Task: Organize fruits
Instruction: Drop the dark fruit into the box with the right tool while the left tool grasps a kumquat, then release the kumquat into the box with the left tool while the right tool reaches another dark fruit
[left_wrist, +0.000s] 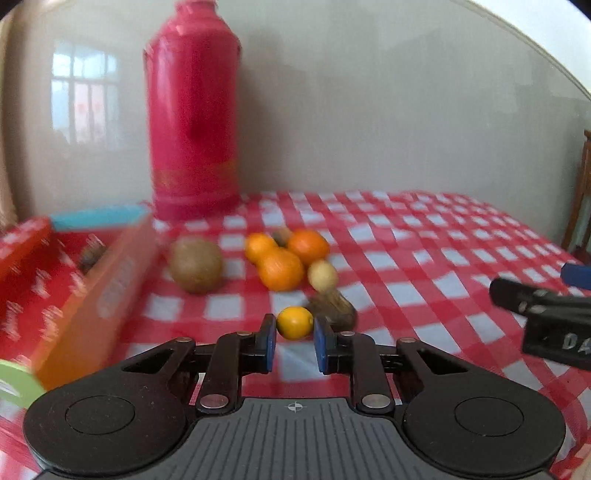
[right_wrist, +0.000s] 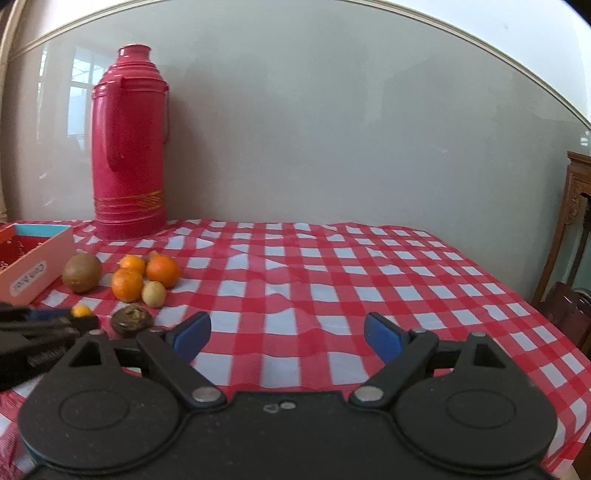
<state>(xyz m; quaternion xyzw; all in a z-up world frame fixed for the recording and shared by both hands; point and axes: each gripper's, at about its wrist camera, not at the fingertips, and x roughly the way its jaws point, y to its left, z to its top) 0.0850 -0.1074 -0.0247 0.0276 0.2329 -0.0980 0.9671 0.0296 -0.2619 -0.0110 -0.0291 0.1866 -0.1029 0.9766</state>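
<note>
My left gripper (left_wrist: 294, 334) is shut on a small yellow-orange fruit (left_wrist: 294, 323), held between its blue pads just above the checked cloth; that fruit also shows in the right wrist view (right_wrist: 81, 311). Behind it lie a dark brown fruit (left_wrist: 332, 308), a small pale yellow fruit (left_wrist: 323, 275), three oranges (left_wrist: 280, 268) and a brown kiwi-like fruit (left_wrist: 195, 264). A red open box (left_wrist: 74, 280) stands at the left with one dark fruit inside. My right gripper (right_wrist: 286, 338) is open and empty over the cloth, right of the fruit.
A tall red thermos (right_wrist: 129, 144) stands at the back by the wall. A red-and-white checked cloth (right_wrist: 332, 280) covers the table. A wooden chair (right_wrist: 576, 258) is off the right edge. A green lid edge (left_wrist: 14, 384) sits at the near left.
</note>
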